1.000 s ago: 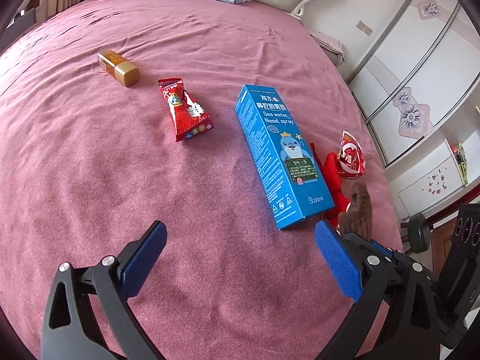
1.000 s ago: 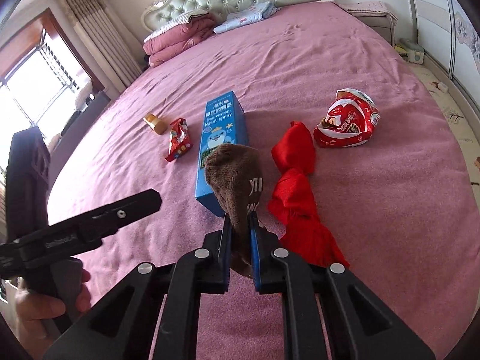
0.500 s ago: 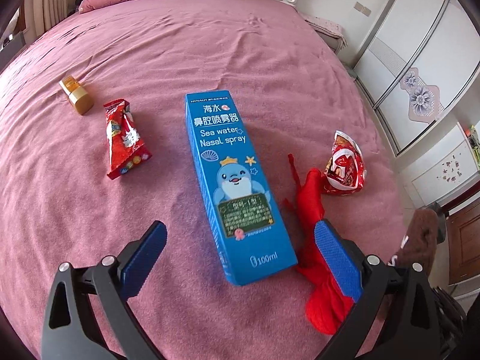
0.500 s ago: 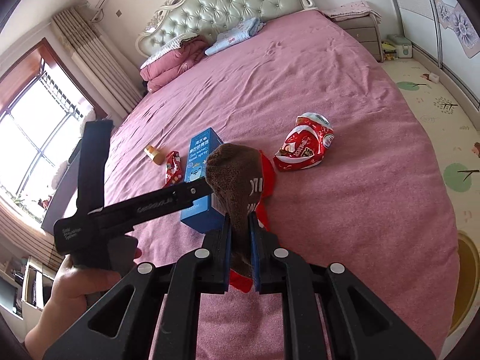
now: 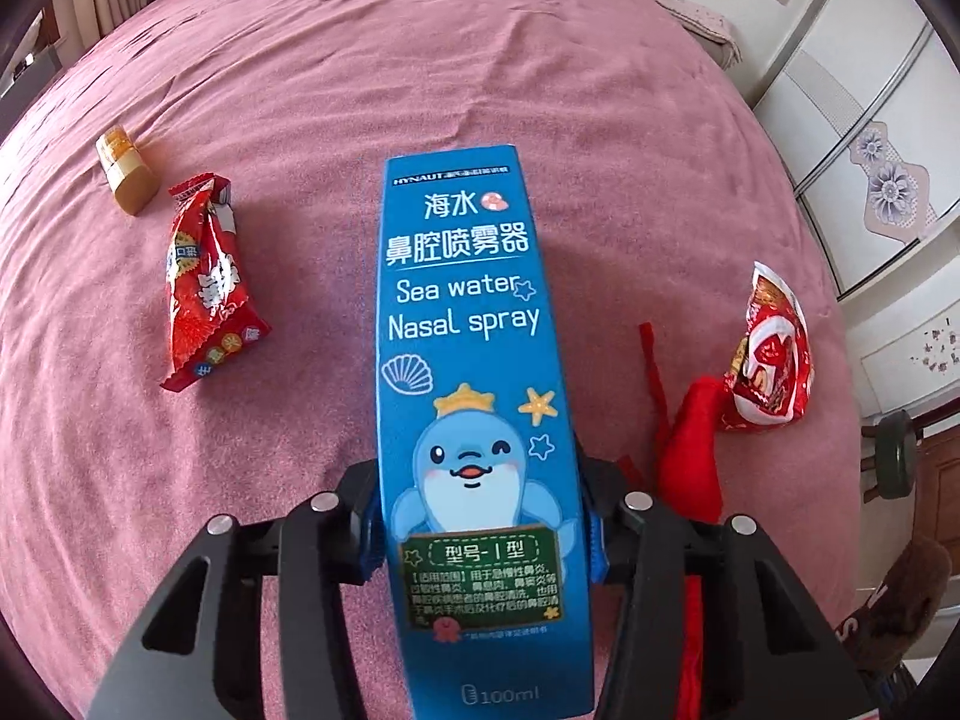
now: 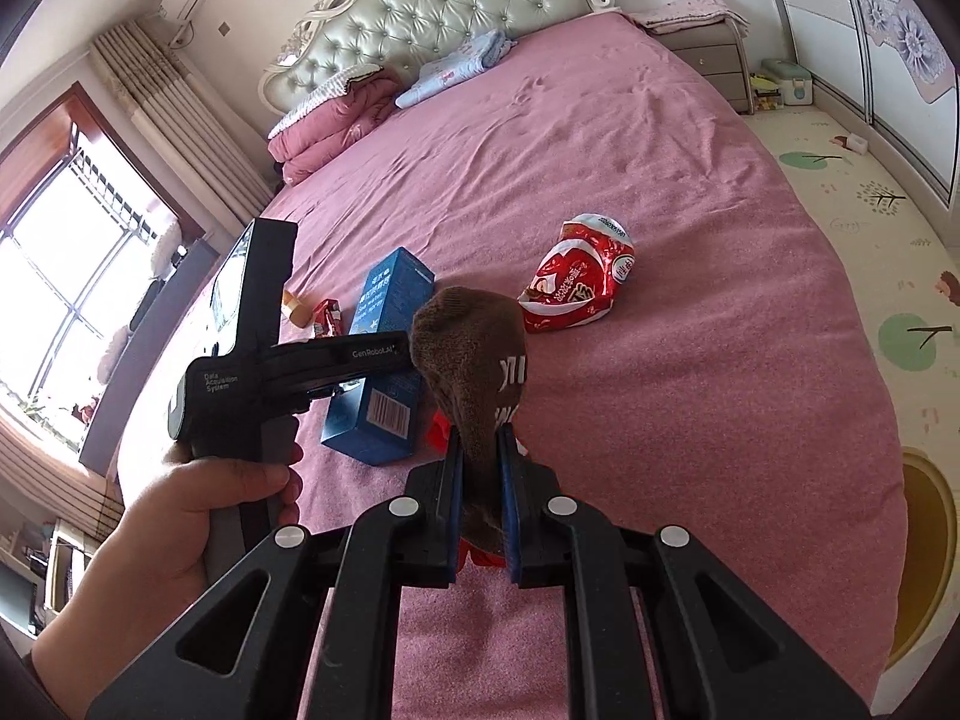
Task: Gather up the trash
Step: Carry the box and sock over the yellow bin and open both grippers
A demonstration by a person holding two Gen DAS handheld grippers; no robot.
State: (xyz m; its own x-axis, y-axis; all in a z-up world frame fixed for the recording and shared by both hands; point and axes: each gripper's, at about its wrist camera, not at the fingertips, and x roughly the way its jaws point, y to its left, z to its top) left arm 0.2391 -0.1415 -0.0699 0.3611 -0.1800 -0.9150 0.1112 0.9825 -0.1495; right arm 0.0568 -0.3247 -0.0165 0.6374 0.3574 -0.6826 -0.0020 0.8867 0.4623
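A blue nasal spray box (image 5: 462, 312) lies lengthwise on the pink bed cover. My left gripper (image 5: 480, 540) straddles its near end, jaws closing, and both blue pads touch the box's sides. My right gripper (image 6: 480, 462) is shut on a brown sock (image 6: 468, 354) that stands up out of its jaws. A red snack wrapper (image 5: 204, 288) and a small gold bottle (image 5: 126, 171) lie left of the box. On its right are a red cloth (image 5: 690, 450) and a crumpled red and white bag (image 5: 771, 354). The box (image 6: 390, 300) and the bag (image 6: 576, 276) also show in the right wrist view.
A person's hand (image 6: 198, 498) holds the left gripper's handle. A folded pink quilt (image 6: 336, 126) and a light blue cloth (image 6: 456, 66) lie by the headboard. A nightstand (image 6: 708, 54), wardrobe doors (image 5: 870, 138) and a patterned floor mat (image 6: 870, 240) are off the bed's right side.
My left gripper has moved over the blue box and its jaws have come in from wide open onto the box's sides. The right gripper with the sock has drawn back a little.
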